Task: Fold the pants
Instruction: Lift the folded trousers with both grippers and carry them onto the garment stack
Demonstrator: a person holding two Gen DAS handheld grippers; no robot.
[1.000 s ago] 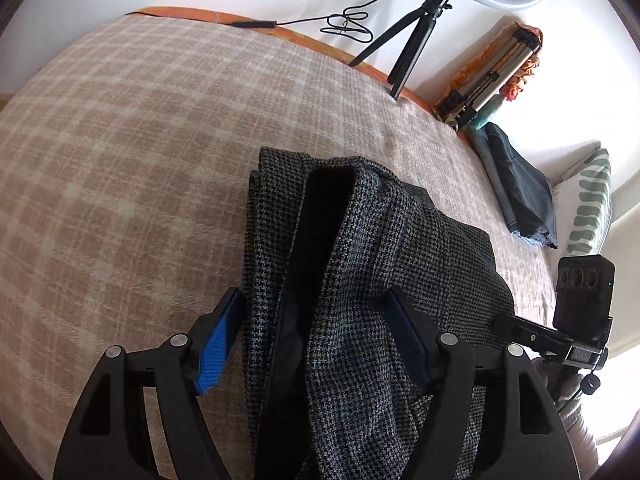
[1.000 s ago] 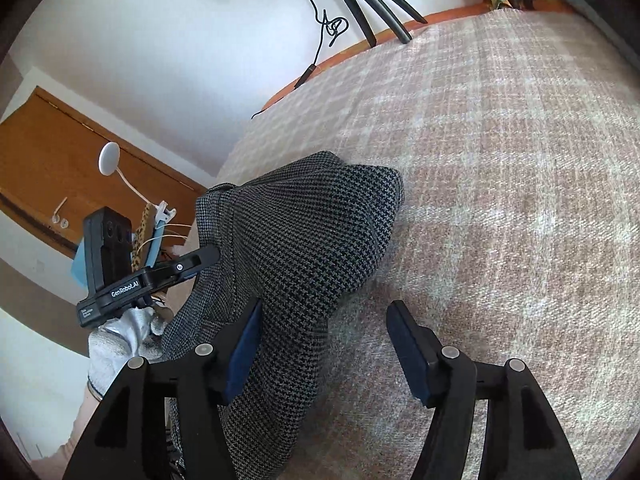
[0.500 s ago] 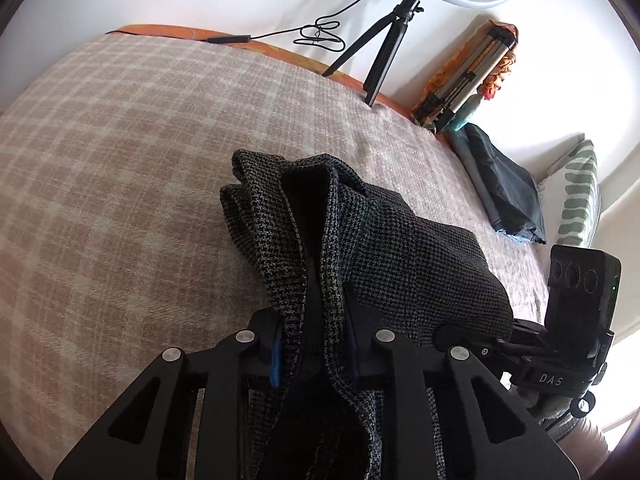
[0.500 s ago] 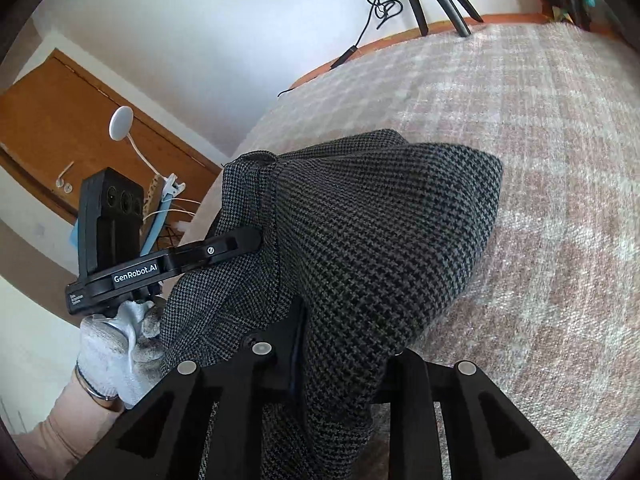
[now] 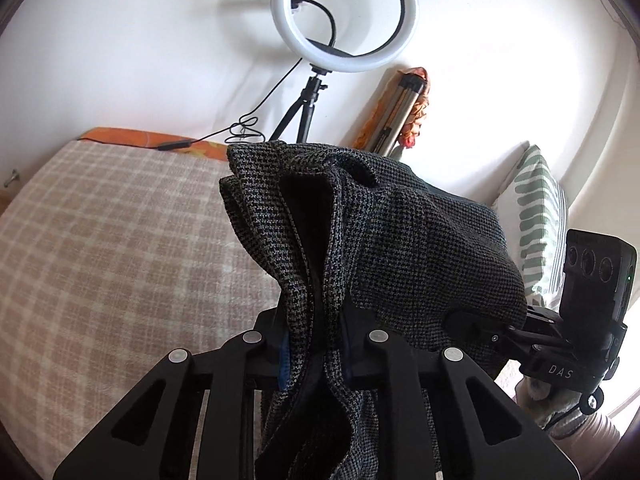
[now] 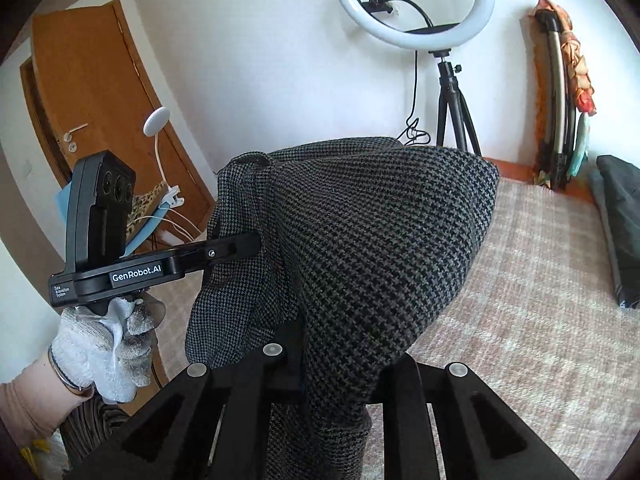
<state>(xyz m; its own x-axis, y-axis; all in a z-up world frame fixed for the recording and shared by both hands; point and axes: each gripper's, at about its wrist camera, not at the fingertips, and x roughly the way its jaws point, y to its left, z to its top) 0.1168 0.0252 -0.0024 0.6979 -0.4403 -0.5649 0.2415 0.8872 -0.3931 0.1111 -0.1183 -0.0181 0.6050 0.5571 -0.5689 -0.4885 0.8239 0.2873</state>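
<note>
Pants (image 5: 400, 240) held up off the plaid bedspread (image 5: 120, 248), bunched between both tools. Left gripper (image 5: 316, 344) clamped on a dark-lined fold; right gripper (image 6: 340, 364) seemingly pinched on the cloth too, fingers mostly buried. Ring light (image 6: 416, 4) behind, against the wall.

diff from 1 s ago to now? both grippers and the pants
Both grippers went from open beside the pants to shut on them: left gripper and right gripper each pinch a bunch of fabric. Both then lifted, raising the pants off the plaid bedspread. Ring light and striped pillow unchanged.
</note>
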